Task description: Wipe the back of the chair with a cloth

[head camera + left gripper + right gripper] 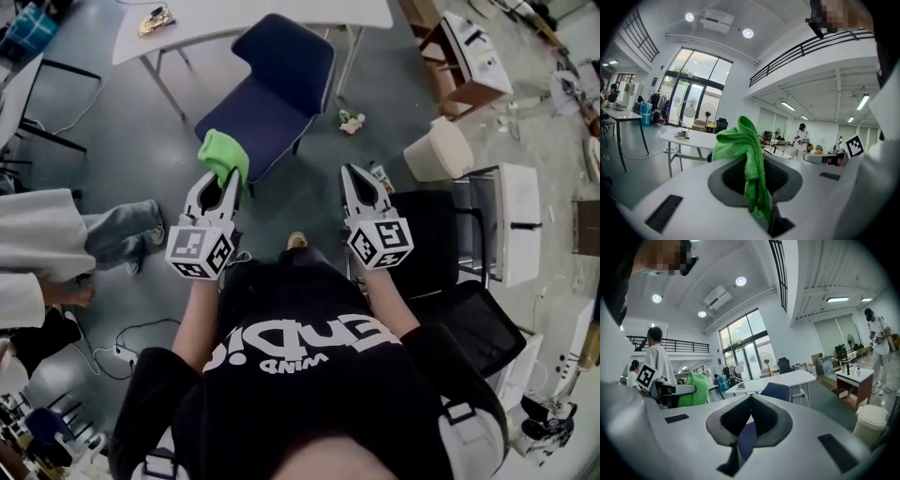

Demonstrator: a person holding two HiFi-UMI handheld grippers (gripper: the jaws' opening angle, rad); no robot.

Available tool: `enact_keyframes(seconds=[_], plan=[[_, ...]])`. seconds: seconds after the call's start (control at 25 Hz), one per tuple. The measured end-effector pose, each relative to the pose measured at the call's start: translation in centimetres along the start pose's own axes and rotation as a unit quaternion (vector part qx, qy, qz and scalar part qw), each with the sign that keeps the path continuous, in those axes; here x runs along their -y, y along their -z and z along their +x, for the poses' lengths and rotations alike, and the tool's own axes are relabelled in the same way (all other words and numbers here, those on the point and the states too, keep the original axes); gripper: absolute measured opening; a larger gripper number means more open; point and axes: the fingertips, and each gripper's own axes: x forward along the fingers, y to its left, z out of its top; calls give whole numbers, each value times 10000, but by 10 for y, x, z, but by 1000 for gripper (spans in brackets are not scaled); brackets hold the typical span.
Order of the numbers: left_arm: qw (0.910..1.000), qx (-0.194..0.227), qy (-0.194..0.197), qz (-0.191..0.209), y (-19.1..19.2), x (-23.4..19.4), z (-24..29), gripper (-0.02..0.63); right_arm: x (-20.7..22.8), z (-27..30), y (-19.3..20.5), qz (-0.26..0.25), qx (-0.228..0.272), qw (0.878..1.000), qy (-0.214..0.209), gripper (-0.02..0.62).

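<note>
Grey office floor underfoot, blue chair parked just ahead. Got the green cloth pinched tight in the left hand-held gripper. Soft, light, floppy stuff, so probably better bunched mid-fold. Right hand-held gripper closed up, holding nothing.

Left gripper clamped on cloth; right gripper closed, both held forward

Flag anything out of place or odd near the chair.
A small crumpled scrap lies loose on the grey floor just right of the blue chair, like dropped litter. The green cloth sits bunched in the left hand-held gripper, as expected. Nothing else stands out.
</note>
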Motion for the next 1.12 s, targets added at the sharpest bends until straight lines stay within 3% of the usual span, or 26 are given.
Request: enact_keyframes(seconds=[0.4, 1.12], plan=[[10000, -48, -26, -33, -23, -47, 56, 61, 15, 70, -14, 73, -107, 9999, -38, -9], [9981, -45, 593, 159, -80, -144, 174, 61, 43, 201, -66, 67, 242, 9983, 528, -6]])
